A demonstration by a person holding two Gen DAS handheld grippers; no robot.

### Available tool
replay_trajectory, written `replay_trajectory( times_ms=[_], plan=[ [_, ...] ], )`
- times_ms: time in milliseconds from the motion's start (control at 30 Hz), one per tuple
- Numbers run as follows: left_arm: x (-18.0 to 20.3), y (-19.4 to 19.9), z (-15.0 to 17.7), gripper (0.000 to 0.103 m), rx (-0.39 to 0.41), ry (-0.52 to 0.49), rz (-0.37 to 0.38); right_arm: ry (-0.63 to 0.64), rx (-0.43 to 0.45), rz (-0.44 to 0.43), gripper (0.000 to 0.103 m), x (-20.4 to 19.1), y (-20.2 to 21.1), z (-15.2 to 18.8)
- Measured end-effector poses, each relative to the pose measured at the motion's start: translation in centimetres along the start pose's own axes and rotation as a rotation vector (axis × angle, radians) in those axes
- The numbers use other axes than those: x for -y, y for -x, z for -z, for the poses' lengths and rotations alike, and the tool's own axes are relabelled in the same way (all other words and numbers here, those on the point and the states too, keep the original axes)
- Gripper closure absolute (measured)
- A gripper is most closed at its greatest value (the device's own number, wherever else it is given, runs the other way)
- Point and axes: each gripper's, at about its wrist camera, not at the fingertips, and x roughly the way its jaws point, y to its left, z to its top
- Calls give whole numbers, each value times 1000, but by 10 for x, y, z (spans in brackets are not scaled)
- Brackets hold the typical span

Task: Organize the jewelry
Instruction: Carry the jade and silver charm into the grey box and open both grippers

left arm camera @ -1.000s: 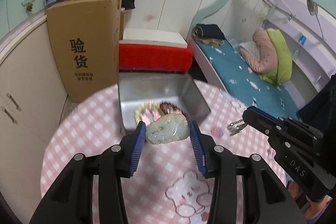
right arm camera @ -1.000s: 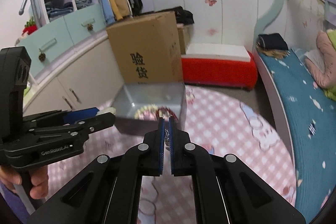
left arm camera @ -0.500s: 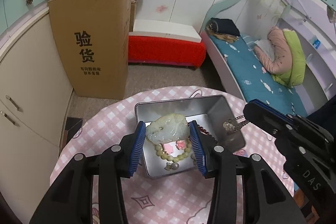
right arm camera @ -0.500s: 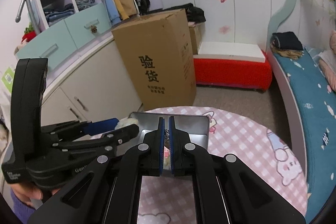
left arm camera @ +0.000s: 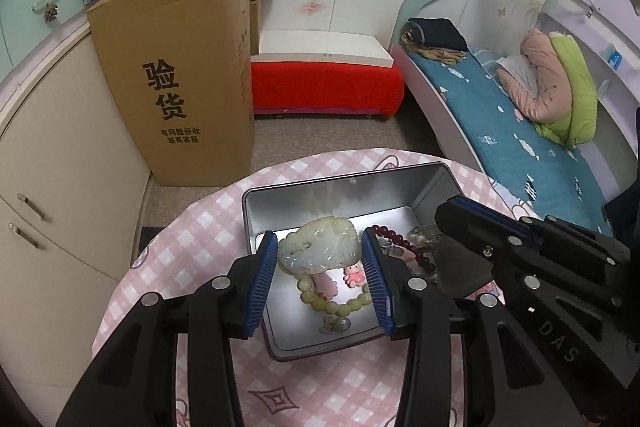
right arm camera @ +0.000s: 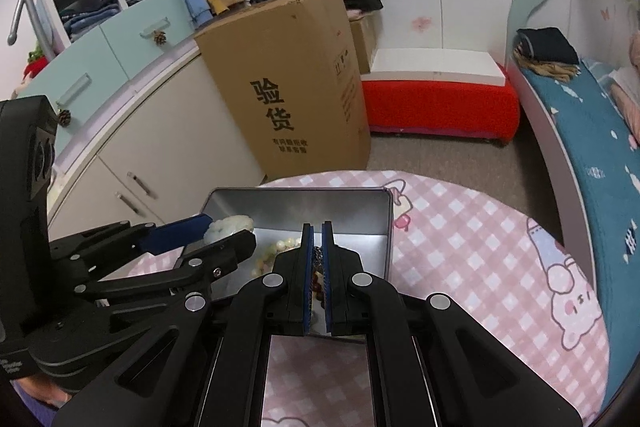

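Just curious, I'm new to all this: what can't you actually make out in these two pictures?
- What the right tongs pinch: right wrist view, only a sliver shows between the pads.
- Far corner of the metal tin: left wrist view, covered by the right tongs.
- Bead bracelet: partly behind the jade carving.

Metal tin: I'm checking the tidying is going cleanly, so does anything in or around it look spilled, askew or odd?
Nothing stands out. The metal tin sits flat on the table, with the bead bracelet inside; the left gripper holds the jade pendant over it.
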Motion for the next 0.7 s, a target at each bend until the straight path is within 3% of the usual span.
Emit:
replay_trajectory(
  times_ms=[500,633,700],
  plan=[
    [5,12,1,61,43,-7,-12,-27,-21,-22,99,5,-6,6],
    [3,19,2,49,66,0,-42,-37,-31,-27,98,6,-10,6],
    [2,22,3,48,72,6,-38,-42,-33,-34,98,5,-11,7]
  ],
)
